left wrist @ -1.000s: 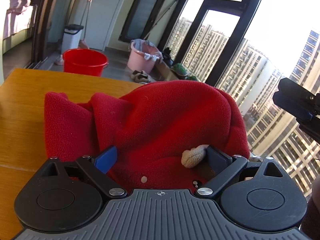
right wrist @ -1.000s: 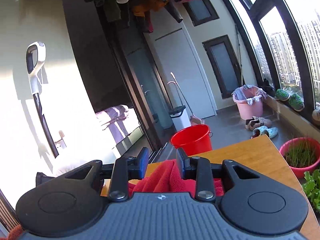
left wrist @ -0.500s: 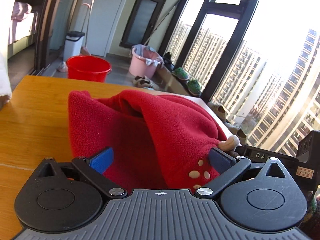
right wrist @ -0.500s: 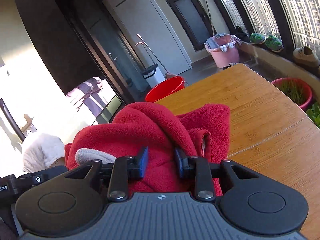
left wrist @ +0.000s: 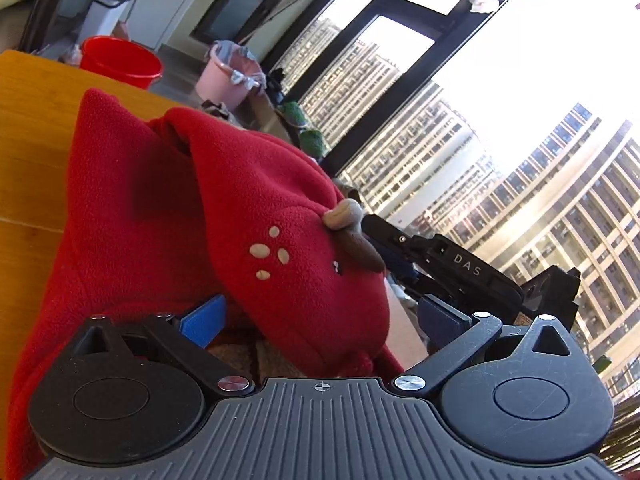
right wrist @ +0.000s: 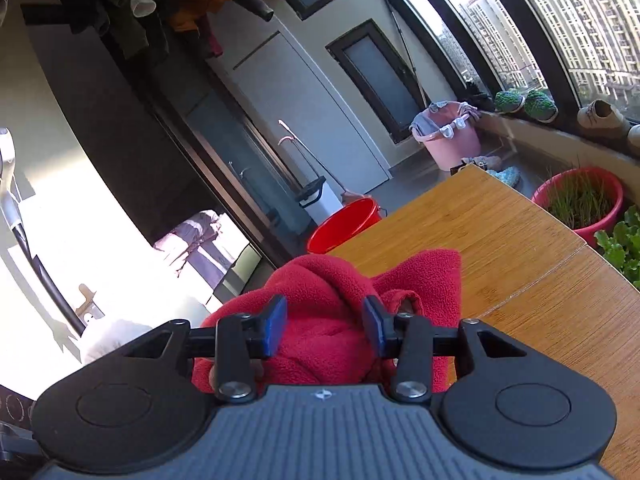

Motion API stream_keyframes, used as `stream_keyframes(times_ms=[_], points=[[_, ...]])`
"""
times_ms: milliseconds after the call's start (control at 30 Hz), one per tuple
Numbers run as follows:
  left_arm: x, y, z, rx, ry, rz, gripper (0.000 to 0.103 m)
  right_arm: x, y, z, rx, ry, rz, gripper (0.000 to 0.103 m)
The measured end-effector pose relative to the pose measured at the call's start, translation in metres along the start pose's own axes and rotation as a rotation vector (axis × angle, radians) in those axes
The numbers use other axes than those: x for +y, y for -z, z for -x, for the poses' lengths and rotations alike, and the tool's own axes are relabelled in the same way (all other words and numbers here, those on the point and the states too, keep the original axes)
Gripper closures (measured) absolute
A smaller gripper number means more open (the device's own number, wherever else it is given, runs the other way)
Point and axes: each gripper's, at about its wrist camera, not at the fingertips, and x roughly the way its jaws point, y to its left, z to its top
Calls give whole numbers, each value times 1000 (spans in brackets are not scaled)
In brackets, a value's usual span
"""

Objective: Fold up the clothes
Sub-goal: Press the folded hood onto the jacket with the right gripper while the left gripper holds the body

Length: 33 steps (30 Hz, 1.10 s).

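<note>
A red fleece garment (left wrist: 168,216) lies bunched up on the wooden table (left wrist: 28,128). In the left wrist view it fills the middle and the left side of the frame. It has a few small beige spots and a little brown and beige ear-like bit sewn on.

The left claw (left wrist: 320,320) stands wide. The red fleece lies between its two blue pads, but the pads do not press on it. The right pad has a clear gap beside the cloth.

To the right in that same view, part of the right claw (left wrist: 404,258) pokes in, close to the ear-like bit. It may be touching the fleece there, but that spot is hard to see.

In the right wrist view the right claw (right wrist: 324,322) sits low in the middle of the frame, and its jaws are opening. A thick fold of the red fleece (right wrist: 328,300) sits between the pads, and they do not squeeze it.

A red bucket (right wrist: 346,224) stands on the floor past the far edge of the table
</note>
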Motion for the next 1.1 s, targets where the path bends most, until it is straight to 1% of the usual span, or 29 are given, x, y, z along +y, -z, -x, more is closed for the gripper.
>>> stream_keyframes(times_ms=[33,100,133,200,233,300,333,367,400,433,467,533,600,633,667,700,767,833,867,900,933,967,1000,1033,1067,1100], points=[[2,2,-4,17,30,32,0,0,0,8,-35,-8,-5,43],[7,7,-16,53,89,102,0,-1,6,17,-61,-20,-2,42],[12,9,-25,78,107,153,1,-3,10,21,-69,-21,1,42],[26,14,-44,130,126,261,3,-7,22,23,-71,8,2,42],[30,15,-50,143,128,295,5,-13,29,25,-76,16,-9,42],[30,13,-50,122,110,282,15,-20,36,30,-105,14,-45,42],[29,10,-47,103,100,265,32,-24,39,33,-126,7,-67,42],[27,6,-44,84,90,248,53,-25,38,35,-145,5,-66,36],[25,1,-39,58,70,214,56,-27,38,34,-136,0,-72,34],[21,-5,-32,27,43,168,61,-28,38,32,-128,-4,-76,33],[14,-12,-24,-4,12,107,65,-29,38,31,-124,-6,-79,33],[-6,-25,-4,-81,-83,-69,66,-29,38,30,-113,-15,-70,30],[-26,-34,14,-142,-210,-258,66,-29,37,30,-108,-22,-75,27],[-31,-37,18,-154,-262,-320,66,-31,37,29,-104,-25,-78,25],[-33,-39,20,-149,-299,-352,66,-32,37,29,-103,-26,-83,25],[-31,-40,20,-128,-316,-359,66,-34,38,30,-103,-26,-92,24],[-25,-35,13,-69,-315,-335,65,-34,37,29,-97,-28,-99,22],[-19,-22,6,-18,-297,-310,61,-35,36,26,-76,-23,-100,21],[-17,-16,2,6,-285,-294,59,-31,34,24,-60,-18,-79,21],[-15,-10,-1,22,-276,-279,58,-26,31,22,-46,-13,-54,21],[-11,-5,-1,33,-274,-265,58,-14,28,22,-44,-17,22,21],[-6,0,0,44,-274,-250,58,5,23,25,-58,-30,123,24],[-1,3,0,53,-276,-235,58,24,18,27,-71,-45,222,28],[3,5,0,60,-275,-219,58,43,12,27,-73,-75,298,35],[7,6,0,64,-270,-200,58,55,7,26,-67,-104,332,40],[9,6,1,63,-266,-190,58,70,1,20,-52,-143,352,41]])
